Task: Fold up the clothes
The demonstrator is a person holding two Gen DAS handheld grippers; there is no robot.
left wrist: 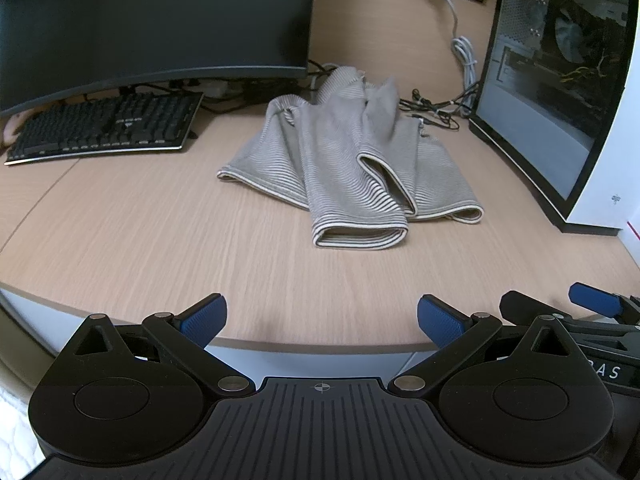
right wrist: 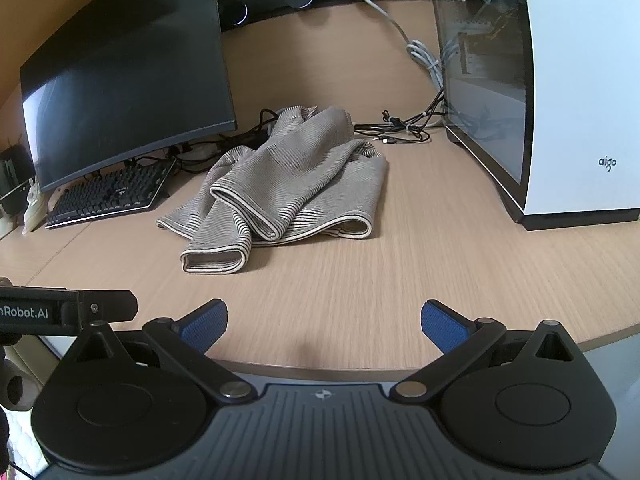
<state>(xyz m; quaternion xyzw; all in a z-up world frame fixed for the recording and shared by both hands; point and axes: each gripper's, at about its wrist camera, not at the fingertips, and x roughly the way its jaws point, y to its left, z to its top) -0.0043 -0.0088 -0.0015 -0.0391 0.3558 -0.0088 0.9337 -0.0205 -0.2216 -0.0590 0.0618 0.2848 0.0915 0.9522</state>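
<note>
Desk (left wrist: 140,232): wooden, holds everything.
Garment (left wrist: 352,168): striped grey, crumpled mid-desk between monitor (left wrist: 152,20) and PC case (left wrist: 560,92); long axis probably runs near to far.
Left gripper (left wrist: 320,320): spread wide, empty, garment ahead, slightly right.
Right gripper (right wrist: 324,322): spread wide, empty, garment ahead-left; neither of the 2 clearly nearer.

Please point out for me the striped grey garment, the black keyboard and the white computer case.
Striped grey knit garment (left wrist: 344,168): left wrist view, on the middle of the crumpled cloth.
Black keyboard (left wrist: 108,128): left wrist view, on the middle key rows.
White computer case (right wrist: 580,100): right wrist view, on its white panel.
</note>
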